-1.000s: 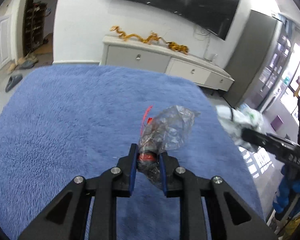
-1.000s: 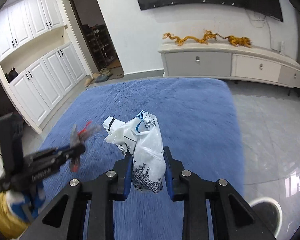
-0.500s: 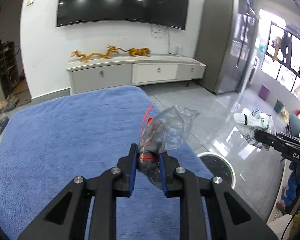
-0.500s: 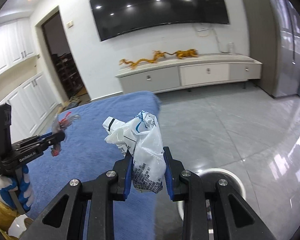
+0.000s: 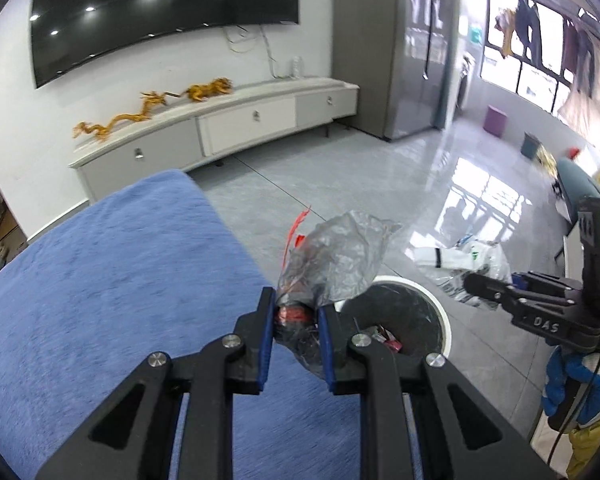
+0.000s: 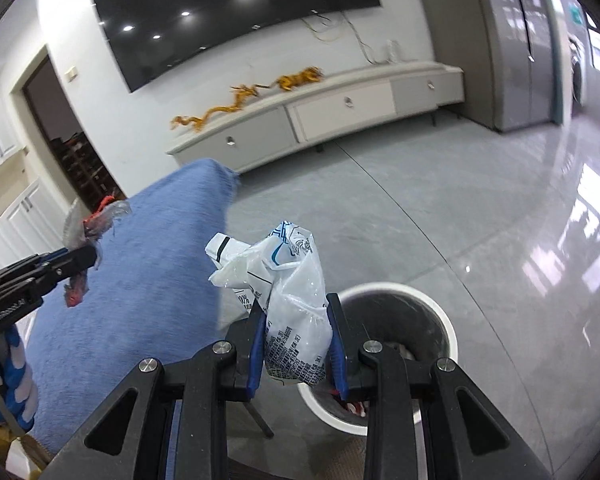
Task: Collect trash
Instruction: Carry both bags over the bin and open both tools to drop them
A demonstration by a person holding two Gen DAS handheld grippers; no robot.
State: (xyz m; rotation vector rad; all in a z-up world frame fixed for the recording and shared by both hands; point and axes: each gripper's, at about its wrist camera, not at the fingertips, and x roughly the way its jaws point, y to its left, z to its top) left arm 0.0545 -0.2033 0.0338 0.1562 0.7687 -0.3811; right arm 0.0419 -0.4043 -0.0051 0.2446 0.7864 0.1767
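My left gripper (image 5: 296, 310) is shut on a crumpled clear plastic wrapper with red bits (image 5: 334, 258), held over the near rim of a round white trash bin (image 5: 428, 300). In the right wrist view the same wrapper (image 6: 94, 224) hangs from the left gripper (image 6: 84, 258) at the far left, above the blue rug. My right gripper (image 6: 298, 320) is shut on a crumpled white printed plastic bag (image 6: 290, 292), just left of the bin (image 6: 440, 312). From the left wrist view, that bag (image 5: 466, 262) and the right gripper (image 5: 470, 282) sit right of the bin.
A blue shaggy rug (image 5: 100, 288) ends beside the bin. Glossy grey tile floor (image 6: 480, 220) stretches to a long white TV cabinet (image 5: 220, 128) under a wall television. The bin holds some trash (image 5: 388, 336). A gloved hand (image 5: 568, 388) grips the right tool.
Both grippers have swung right from over the rug to the bin, each still holding its trash. The bin has come into view under both.
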